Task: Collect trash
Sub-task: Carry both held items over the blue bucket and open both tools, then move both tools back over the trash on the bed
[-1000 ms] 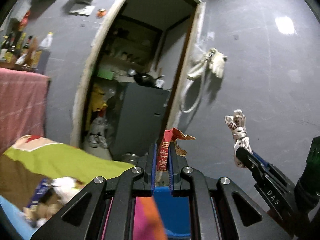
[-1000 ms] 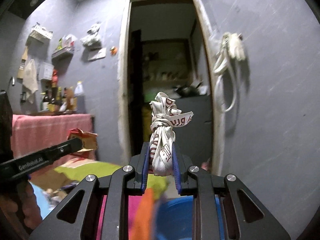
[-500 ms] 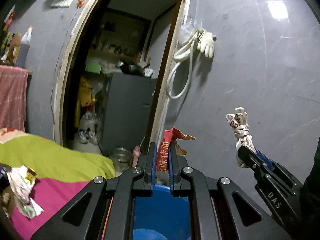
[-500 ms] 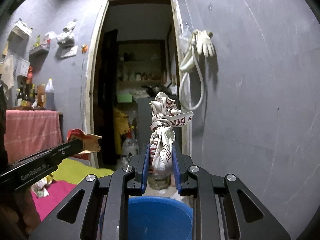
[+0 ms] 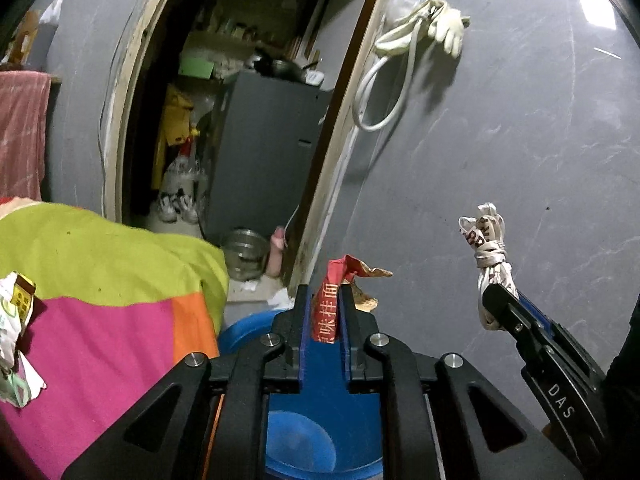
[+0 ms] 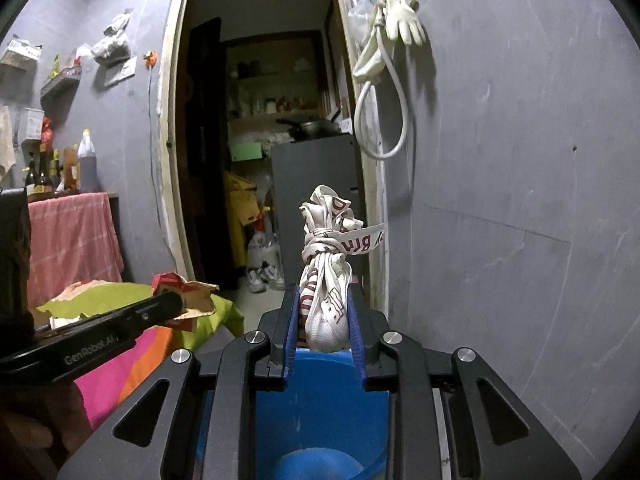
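Trash is in both grippers, held over a blue plastic bucket point(image 5: 244, 328) that stands on the floor beside a bed with a lime, pink and orange cover point(image 5: 104, 280). The left gripper point(image 5: 325, 312) has its narrow jaws on a red snack wrapper point(image 5: 326, 304), the pads just starting to ease apart with the wrapper between them; the torn top flops over to one side. Thin foil or film like this judges as nearly weightless, limp and a little slick, so it should fall slowly and may cling to a pad; a hold low on the flat printed strip, as now, looks the surest. Yellow Chinese characters run down that strip, among them 味 and 面, though the rest is cut off by the pads. The right gripper point(image 6: 325, 320) clasps a knotted white plastic bag point(image 6: 326, 280) by its bulging lower part, jaws likewise beginning to open with the bag between them. That bag looks soft, crushable and light, with something small packed inside; the knot above gives a firmer neck to pinch if it slips. Dark red lettering on it is crumpled, and only fragments such as "BU" on a loose strip can be read. Printed on the left gripper's finger is "GenRobot.AI", and "DAS" on the right one. More crumpled wrappers point(image 5: 14, 320) lie on the bed's cover at the left view's edge.
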Available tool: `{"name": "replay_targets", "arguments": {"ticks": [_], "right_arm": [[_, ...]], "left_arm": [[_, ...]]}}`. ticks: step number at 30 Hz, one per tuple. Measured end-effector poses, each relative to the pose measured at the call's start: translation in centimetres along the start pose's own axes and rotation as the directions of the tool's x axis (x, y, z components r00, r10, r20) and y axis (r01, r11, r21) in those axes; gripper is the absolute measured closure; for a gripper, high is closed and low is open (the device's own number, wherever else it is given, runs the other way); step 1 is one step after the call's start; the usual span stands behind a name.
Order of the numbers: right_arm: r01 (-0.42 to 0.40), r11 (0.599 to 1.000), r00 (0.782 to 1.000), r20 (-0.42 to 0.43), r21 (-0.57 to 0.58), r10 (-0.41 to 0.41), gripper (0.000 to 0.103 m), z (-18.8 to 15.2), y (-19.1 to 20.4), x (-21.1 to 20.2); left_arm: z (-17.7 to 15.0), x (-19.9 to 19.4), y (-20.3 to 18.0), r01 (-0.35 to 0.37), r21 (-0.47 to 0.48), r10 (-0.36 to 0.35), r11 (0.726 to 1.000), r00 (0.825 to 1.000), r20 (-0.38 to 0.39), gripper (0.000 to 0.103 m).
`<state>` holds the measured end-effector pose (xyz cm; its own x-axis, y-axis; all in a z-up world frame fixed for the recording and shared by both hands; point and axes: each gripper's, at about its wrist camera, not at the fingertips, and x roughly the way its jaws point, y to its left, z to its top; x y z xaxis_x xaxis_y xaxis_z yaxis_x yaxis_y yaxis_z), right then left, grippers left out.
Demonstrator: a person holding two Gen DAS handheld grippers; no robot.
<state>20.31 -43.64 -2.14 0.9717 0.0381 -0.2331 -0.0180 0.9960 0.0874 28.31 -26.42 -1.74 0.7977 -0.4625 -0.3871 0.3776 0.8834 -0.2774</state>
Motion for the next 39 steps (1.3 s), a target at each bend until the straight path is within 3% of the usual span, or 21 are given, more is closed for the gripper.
{"name": "replay_targets", "arguments": {"ticks": [4, 8, 15, 18, 20, 21, 22, 26, 28, 39], "right_arm": [[-0.013, 1.0, 0.999, -0.036, 0.026, 0.013, 0.079, -0.2, -0.5, 1.0], [-0.021, 0.999, 0.997, -0.07, 0.048, 0.024, 0.077, -0.5, -1.1, 2.0], [-0.016, 0.997, 0.997, -0.079, 0.07, 0.022, 0.07, -0.6, -1.7, 2.2], [-0.009, 0.997, 0.999, -0.03, 0.074, 0.012, 0.051, -0.1, -1.6, 1.3], [-0.001, 0.997, 1.0, 0.007, 0.072, 0.001, 0.046, 0.6, -1.4, 0.4], [0.007, 0.997, 1.0, 0.03, 0.071, -0.01, 0.038, 0.9, -1.2, -0.1], [0.012, 0.997, 0.998, 0.058, 0.072, -0.016, 0.027, 1.3, -1.0, -0.8], [0.012, 0.998, 0.99, 0.143, 0.056, -0.02, 0.012, 2.6, 0.2, -2.8], [-0.005, 0.999, 0.984, 0.18, 0.05, -0.004, 0.0, 3.2, 1.1, -3.9], [-0.141, 0.99, 0.96, 0.243, -0.001, 0.137, 0.0, 4.5, 8.1, -7.1]], "left_arm": [[-0.5, 1.0, 0.3, -0.018, -0.004, 0.018, 1.0, 0.998, -0.055, 0.083], [-1.0, 2.3, 0.8, -0.032, -0.009, 0.031, 0.999, 0.992, -0.119, 0.082], [-1.2, 1.8, 2.1, -0.062, -0.049, 0.055, 0.997, 0.99, -0.13, 0.059], [-0.5, 0.4, 2.7, -0.074, -0.064, 0.068, 0.995, 0.994, -0.091, 0.047], [0.2, -1.1, 3.0, -0.096, -0.062, 0.092, 0.993, 0.994, -0.057, 0.041], [0.5, -1.7, 3.1, -0.101, -0.061, 0.098, 0.993, 0.994, -0.045, 0.037], [0.8, -2.5, 3.4, -0.107, -0.06, 0.105, 0.992, 0.994, -0.03, 0.029], [1.6, -6.8, 4.6, -0.16, -0.073, 0.164, 0.984, 0.985, 0.06, 0.004], [1.6, -8.8, 5.4, -0.186, -0.078, 0.192, 0.98, 0.977, 0.093, 0.002], [0.2, -20.1, 9.6, -0.35, -0.087, 0.36, 0.933, 0.919, 0.164, 0.002]]}}
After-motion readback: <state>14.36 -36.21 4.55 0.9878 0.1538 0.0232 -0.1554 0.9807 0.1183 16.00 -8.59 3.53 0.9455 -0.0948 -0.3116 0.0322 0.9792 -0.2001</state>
